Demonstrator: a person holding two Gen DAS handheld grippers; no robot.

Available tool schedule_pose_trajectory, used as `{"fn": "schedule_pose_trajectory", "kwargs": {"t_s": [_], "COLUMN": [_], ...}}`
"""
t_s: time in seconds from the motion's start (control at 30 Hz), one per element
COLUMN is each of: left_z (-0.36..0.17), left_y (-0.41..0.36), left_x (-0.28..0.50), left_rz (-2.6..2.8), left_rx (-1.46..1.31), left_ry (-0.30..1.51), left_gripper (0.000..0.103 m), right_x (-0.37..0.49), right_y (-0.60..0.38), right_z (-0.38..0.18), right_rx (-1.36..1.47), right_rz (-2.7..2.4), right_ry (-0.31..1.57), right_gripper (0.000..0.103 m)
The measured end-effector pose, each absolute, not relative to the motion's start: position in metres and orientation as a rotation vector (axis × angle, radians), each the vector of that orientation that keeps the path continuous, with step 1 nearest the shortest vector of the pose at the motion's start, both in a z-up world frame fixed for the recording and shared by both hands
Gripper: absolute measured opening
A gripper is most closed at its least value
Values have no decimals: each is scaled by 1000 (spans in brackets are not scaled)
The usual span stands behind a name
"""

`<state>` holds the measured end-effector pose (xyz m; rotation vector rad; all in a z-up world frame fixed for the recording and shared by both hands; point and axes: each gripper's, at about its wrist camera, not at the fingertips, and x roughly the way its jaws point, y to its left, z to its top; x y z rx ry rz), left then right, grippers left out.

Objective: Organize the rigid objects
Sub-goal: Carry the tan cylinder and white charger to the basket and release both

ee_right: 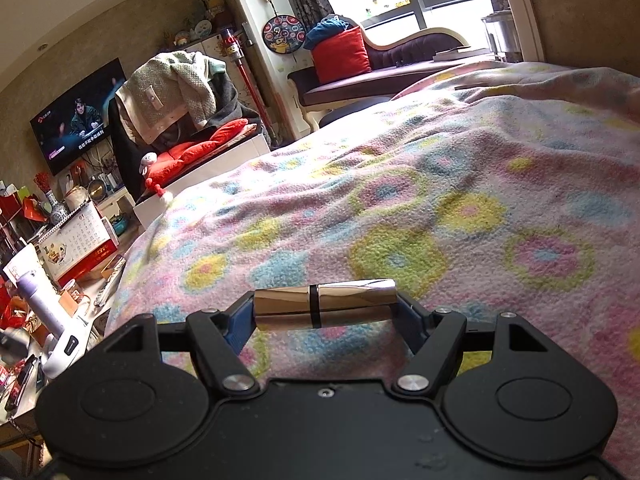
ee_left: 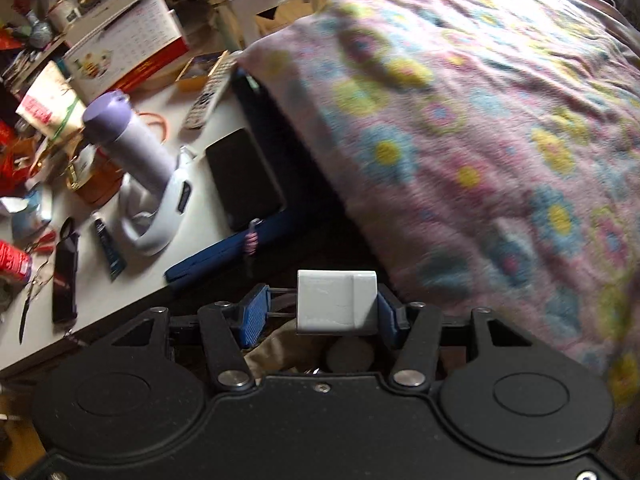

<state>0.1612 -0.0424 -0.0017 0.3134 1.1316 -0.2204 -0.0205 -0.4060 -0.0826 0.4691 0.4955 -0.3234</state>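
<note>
**Both hands are full, and each one holds a small hard thing**

My left gripper [ee_left: 320, 312] has its fingers [ee_left: 250, 316] squeezed on a small white plug block [ee_left: 337, 302]. The block sits across the gap, with its two metal pins poking toward the left finger. I think I hold it by its ends so it cannot spin or slip. To the left of the fingers is the white table [ee_left: 120, 292], with a purple bottle [ee_left: 128, 140], a black phone [ee_left: 242, 178] and a folded blue umbrella [ee_left: 228, 250] at its edge. Ahead and to the right of the fingers is the bed with its flowery blanket [ee_left: 480, 120].

My right gripper [ee_right: 326, 308] holds a shiny gold tube [ee_right: 326, 303] with a black ring around its middle. It lies sideways between the fingers, gripped end to end, about half way open. Under and ahead of the fingers is only blanket [ee_right: 400, 200].

The left view shows the table top close up, which I guess is where these things go. The right view shows just a corner of it, far to the left, but it shows the room: a TV [ee_right: 80, 116] and a window.
</note>
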Motion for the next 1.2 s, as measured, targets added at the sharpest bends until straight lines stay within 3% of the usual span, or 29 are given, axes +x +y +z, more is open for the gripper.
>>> {"fn": "schedule_pose_trajectory", "kwargs": {"t_s": [0.43,0.73,1.2], "left_z": [-3,-8,-15], "left_y": [14,35,52], "left_x": [132,126,124], "left_rz": [-268,-325,-371], "left_rx": [286,255,246], "left_ry": [1172,1164,1164], "left_gripper": [53,52,51], "right_x": [-19,15,16], "right_y": [-401,-359,-119], "right_z": [-80,-77,-34], "right_rx": [437,147,-12], "right_rz": [-416,-566,-64], "right_ry": [529,704,769], "right_gripper": [72,72,72]}}
